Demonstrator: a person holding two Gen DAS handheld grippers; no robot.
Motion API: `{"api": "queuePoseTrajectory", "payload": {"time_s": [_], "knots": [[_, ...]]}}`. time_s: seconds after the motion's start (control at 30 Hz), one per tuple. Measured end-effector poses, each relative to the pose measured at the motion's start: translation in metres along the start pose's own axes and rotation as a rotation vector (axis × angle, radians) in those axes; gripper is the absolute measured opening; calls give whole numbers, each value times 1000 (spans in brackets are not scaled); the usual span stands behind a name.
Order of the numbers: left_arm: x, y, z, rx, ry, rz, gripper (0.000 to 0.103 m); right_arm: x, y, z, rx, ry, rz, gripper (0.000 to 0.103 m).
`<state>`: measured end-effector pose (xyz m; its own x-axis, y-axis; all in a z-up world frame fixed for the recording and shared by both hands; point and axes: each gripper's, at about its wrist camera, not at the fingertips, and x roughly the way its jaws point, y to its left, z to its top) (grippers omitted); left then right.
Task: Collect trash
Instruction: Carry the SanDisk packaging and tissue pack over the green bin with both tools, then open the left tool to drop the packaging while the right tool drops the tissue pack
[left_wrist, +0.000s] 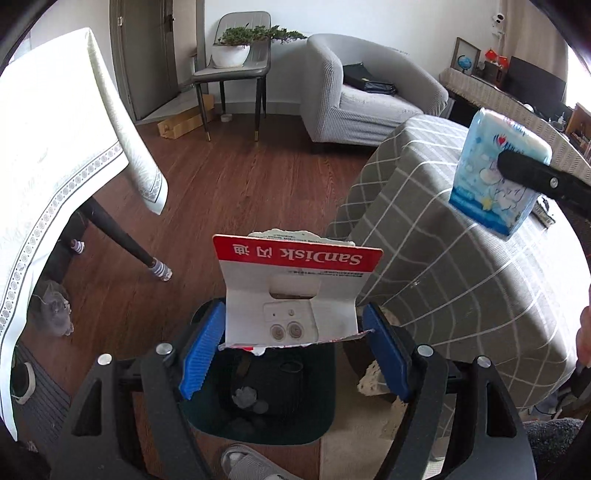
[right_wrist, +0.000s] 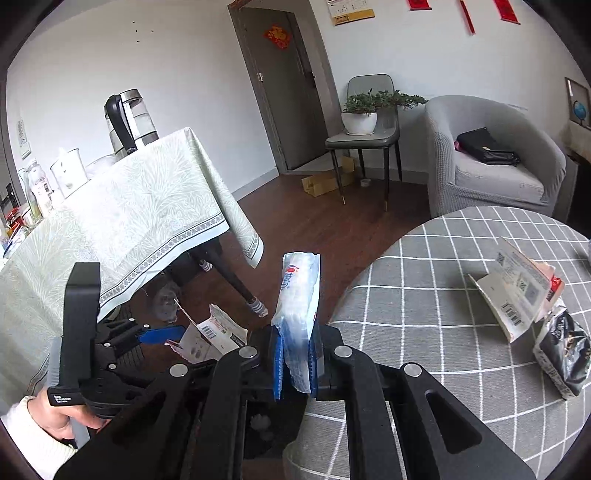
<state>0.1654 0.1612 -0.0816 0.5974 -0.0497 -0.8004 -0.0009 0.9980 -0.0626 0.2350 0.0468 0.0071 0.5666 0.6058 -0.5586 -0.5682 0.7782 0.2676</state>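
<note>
My left gripper (left_wrist: 293, 338) holds its blue pads wide apart, with a torn red-and-white SanDisk card package (left_wrist: 295, 291) standing between them above a dark trash bin (left_wrist: 266, 417); its left edge touches the left pad, and a gap shows at the right pad. The package also shows in the right wrist view (right_wrist: 210, 334). My right gripper (right_wrist: 295, 354) is shut on a blue-and-white tissue pack (right_wrist: 297, 306), held over the edge of the grey checked table (right_wrist: 443, 295). The pack also shows in the left wrist view (left_wrist: 495, 177).
On the checked table lie a torn white package (right_wrist: 517, 291) and a black crumpled bag (right_wrist: 563, 354). A table with a pale green cloth (right_wrist: 129, 221) stands left, a grey cat (left_wrist: 53, 312) under it. A chair with a plant (left_wrist: 232, 66) and a grey armchair (left_wrist: 354, 92) stand behind.
</note>
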Motion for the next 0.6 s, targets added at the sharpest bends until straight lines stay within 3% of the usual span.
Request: {"api": "queuePoseTrajectory", "payload": {"time_s": [0.43,0.6], "knots": [[59,56,-50,-1,239,70,78,57,46,-10,-66,113,60,10],[67,62,-61,20,276,78,79,80,57,-19,-82,175,68,10]]}}
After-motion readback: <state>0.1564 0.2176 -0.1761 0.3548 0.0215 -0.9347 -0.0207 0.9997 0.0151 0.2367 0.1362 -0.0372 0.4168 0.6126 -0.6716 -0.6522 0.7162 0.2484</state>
